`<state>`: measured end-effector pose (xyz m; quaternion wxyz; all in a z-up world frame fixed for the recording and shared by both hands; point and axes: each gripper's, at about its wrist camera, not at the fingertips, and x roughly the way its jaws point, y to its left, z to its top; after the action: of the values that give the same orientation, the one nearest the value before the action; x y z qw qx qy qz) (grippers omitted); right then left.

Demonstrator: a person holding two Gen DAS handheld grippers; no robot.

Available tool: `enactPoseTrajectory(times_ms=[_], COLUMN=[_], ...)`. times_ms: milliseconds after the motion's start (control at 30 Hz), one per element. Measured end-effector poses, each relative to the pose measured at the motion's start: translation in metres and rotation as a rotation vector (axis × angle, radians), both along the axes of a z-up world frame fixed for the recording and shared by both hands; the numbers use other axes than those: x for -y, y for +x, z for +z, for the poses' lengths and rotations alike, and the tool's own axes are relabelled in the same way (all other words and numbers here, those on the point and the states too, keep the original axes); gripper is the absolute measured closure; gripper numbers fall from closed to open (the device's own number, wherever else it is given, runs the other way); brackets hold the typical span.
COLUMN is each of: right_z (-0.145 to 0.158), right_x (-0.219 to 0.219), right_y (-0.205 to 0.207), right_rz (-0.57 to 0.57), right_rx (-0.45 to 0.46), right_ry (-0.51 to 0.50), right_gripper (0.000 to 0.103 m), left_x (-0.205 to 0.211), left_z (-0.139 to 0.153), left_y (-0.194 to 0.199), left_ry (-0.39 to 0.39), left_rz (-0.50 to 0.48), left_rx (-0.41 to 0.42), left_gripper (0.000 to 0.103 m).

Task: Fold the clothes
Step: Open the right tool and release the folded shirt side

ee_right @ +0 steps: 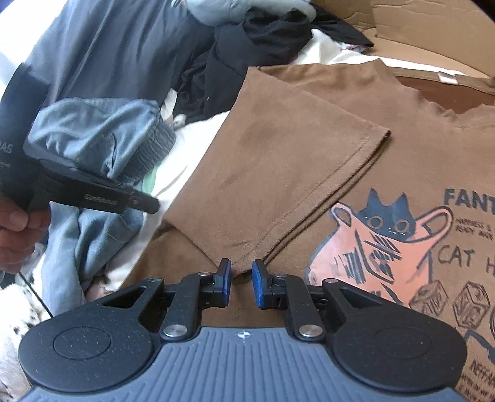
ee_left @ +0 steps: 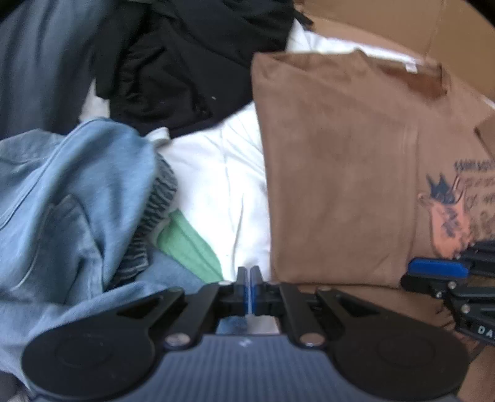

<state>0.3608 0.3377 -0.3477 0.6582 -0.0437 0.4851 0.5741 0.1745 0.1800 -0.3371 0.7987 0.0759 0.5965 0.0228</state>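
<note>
A brown T-shirt point(ee_left: 334, 173) with a cat print point(ee_right: 371, 244) lies flat, its left sleeve point(ee_right: 278, 173) folded in over the body. My right gripper point(ee_right: 242, 278) hovers low over the sleeve's lower hem corner, jaws a little apart, pads not pressing on cloth. It also shows at the right edge of the left wrist view as the right gripper point(ee_left: 417, 275). My left gripper point(ee_left: 249, 278) is shut, blue pads together with nothing seen between them, over the white sheet point(ee_left: 216, 185) just left of the shirt's folded edge. A hand point(ee_right: 15, 228) holds the left gripper point(ee_right: 148, 204).
Loose clothes pile up left of the shirt: a light blue denim garment point(ee_left: 68, 191), a green cloth point(ee_left: 188, 247), black garments point(ee_left: 191, 62) and a grey-blue one point(ee_left: 40, 55). Cardboard point(ee_left: 386, 21) lies behind the shirt's collar.
</note>
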Motion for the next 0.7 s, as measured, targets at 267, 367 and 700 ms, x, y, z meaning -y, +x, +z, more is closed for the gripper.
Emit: enactPoseTrajectory(times_ms=[267, 367, 700], right_z=[0.001, -0.003, -0.011], right_x=[-0.002, -0.004, -0.008], right_y=[0.0, 0.0, 0.004], right_rz=[-0.008, -0.007, -0.032], right_rx=[-0.021, -0.032, -0.067], right_ry=[0.026, 0.022, 0.058], right_gripper=[0.081, 0.081, 0.081], left_x=[0.027, 0.026, 0.003], left_z=[-0.013, -0.027, -0.035], left_y=[-0.009, -0.011, -0.006], left_ry=[-0.09, -0.065, -0.118], left_rz=[-0.03, -0.018, 0.13], left_rx=[-0.008, -0.05, -0.023], left_gripper=[0.097, 0.097, 0.1])
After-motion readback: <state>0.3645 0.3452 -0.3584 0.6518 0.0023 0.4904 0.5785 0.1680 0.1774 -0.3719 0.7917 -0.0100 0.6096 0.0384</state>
